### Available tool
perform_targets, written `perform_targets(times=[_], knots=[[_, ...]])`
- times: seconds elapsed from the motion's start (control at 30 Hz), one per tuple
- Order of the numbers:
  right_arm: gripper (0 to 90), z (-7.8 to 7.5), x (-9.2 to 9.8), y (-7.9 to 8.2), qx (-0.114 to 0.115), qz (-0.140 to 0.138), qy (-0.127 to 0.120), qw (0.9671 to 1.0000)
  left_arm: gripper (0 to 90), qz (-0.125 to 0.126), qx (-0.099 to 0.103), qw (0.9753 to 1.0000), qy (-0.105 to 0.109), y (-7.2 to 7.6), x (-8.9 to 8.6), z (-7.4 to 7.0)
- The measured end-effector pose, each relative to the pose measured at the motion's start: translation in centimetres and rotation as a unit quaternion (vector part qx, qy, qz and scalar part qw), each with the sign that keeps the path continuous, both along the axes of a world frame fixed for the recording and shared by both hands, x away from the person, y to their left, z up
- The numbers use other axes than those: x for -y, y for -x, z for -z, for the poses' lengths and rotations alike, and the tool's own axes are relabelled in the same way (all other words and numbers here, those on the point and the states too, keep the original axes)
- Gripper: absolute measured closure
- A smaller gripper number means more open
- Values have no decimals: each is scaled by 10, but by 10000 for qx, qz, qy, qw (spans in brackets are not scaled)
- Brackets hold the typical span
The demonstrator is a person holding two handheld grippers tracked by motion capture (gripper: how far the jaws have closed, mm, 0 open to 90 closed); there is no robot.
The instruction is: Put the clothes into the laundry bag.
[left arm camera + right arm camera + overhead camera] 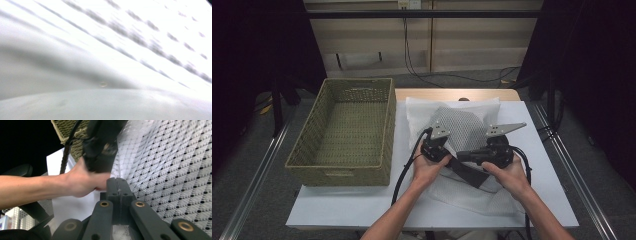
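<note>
The left gripper view is a blurred, overexposed field of white with smeared grey dashes running diagonally from upper left to lower right. It is the mesh fabric (140, 37) at very close range. No jaw outline can be made out there, so the state of the left gripper's jaws cannot be told.

In the high view, the left gripper (434, 145) sits at centre frame, held by the left hand (427, 167). Its front end is buried against the fabric and hidden. The right gripper (487, 152) lies just right of it, held by the right hand (509, 175). Its jaw tips are hard to resolve at this scale.

In the right gripper view, the two black jaws rise from the bottom centre and meet flush, with a single seam between them. They are closed. Whether any fabric is pinched at their tips cannot be told.

The mesh fabric (462, 125) is white-grey, with a diamond weave and regular dark perforations (175, 170). It lies rumpled at centre of the white table (362, 205), partly raised between the grippers.

A woven basket (344, 172) stands at the left of the frame, beside the fabric.
</note>
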State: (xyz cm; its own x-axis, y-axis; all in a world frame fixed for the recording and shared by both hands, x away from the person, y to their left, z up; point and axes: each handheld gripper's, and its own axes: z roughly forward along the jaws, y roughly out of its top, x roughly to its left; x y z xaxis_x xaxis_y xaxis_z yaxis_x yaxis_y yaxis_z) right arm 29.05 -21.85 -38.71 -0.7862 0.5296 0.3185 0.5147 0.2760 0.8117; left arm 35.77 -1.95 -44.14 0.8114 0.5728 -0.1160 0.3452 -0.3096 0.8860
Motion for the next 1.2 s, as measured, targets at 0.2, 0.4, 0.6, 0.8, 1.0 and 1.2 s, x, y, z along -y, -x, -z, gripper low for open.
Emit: perform_targets(times=[0.2,0.4,0.6,0.8,1.0,1.2], knots=[[900,5,2,-1,-82,-15,160,9998,881,-110,-35,9996,-267,-10,7,21],[900,11,-2,-2,-175,-111,371,9991,872,-72,-131,9988,-473,-10,8,36],[900,13,-1,-3,-210,-110,379,9990,768,296,-382,9983,-328,-7,-2,33],[900,12,4,-5,-204,-6,354,9992,562,606,-457,9961,-459,9,-10,21],[900,14,2,-6,-219,-24,394,9990,445,723,-182,9961,-478,31,-28,4],[900,15,1,-7,-233,-23,418,9989,475,1060,-100,9930,-512,55,-43,-5]])
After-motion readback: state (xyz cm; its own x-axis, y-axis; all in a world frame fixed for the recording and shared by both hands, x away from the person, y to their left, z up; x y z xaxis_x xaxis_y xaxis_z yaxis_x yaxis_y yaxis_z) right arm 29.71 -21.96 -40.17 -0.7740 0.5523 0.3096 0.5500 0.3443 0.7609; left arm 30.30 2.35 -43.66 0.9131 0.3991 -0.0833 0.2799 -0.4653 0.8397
